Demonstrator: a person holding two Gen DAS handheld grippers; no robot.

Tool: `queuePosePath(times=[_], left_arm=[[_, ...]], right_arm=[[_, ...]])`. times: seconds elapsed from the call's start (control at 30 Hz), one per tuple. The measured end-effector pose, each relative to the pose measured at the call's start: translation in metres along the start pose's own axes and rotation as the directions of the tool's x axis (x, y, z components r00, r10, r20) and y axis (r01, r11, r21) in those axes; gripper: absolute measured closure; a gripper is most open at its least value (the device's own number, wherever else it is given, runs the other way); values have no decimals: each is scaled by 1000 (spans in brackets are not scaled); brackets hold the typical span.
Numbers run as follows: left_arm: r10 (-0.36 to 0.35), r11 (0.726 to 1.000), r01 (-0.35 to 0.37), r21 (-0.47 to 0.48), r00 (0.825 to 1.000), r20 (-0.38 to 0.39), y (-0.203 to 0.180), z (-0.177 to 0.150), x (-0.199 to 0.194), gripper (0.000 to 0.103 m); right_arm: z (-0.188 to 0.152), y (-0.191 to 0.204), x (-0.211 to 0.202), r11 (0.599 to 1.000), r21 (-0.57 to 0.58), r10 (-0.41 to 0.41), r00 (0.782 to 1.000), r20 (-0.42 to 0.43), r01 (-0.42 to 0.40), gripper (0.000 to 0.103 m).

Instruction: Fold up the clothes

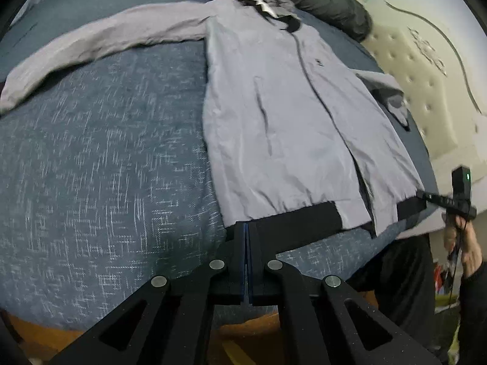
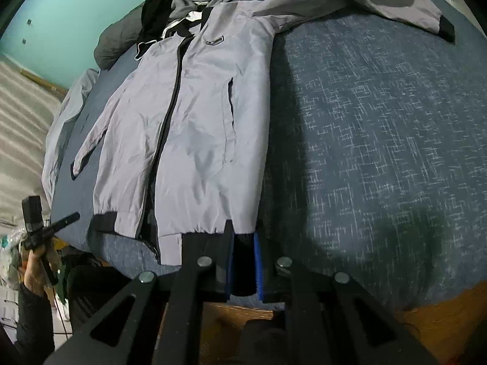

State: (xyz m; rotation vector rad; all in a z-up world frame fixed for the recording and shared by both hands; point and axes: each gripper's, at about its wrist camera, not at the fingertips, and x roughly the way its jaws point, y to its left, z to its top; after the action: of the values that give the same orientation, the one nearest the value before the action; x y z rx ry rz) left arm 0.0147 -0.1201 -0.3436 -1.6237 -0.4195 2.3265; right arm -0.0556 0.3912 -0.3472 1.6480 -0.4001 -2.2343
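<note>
Left wrist view: our left gripper [image 1: 246, 228] has its jaws pressed together on the black hem band [image 1: 292, 222] of the grey jacket [image 1: 274, 106], which lies flat, front up, on the blue patterned bedspread [image 1: 106, 167], one sleeve stretched out sideways. Right wrist view: our right gripper [image 2: 243, 237] is nearly closed, clamping the hem's other corner [image 2: 243, 243] between its blue pads. Dark clothes [image 2: 170, 9] are heaped beyond the collar.

Grey jacket [image 2: 188, 127] spread on blue bedspread [image 2: 380, 152] | right gripper [image 2: 243, 240] pinching black hem at six o'clock | clothes pile [image 2: 194, 3] at twelve
</note>
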Motion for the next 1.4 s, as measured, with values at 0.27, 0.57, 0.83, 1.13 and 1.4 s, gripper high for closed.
queuePosePath(times=[0.27, 0.57, 0.83, 1.13, 1.4], left_arm=[[2, 999, -4, -54, 999, -44, 8, 1, 33, 50], [-40, 993, 35, -114, 998, -40, 16, 0, 41, 51], [-39, 996, 37, -76, 999, -24, 5, -1, 26, 50], [-102, 988, 95, -119, 994, -49, 21, -11, 58, 59], [-97, 995, 97, 6, 995, -35, 0, -17, 35, 94]], right_arm=[[-8, -18, 10, 997, 71, 4, 1000, 17, -5, 93], [-13, -34, 14, 991, 132, 31, 999, 8, -32, 93], [-11, -36, 14, 991, 132, 36, 999, 7, -37, 93], [-10, -35, 13, 991, 130, 37, 999, 8, -38, 93], [-12, -30, 6, 993, 116, 25, 1000, 19, -27, 93]])
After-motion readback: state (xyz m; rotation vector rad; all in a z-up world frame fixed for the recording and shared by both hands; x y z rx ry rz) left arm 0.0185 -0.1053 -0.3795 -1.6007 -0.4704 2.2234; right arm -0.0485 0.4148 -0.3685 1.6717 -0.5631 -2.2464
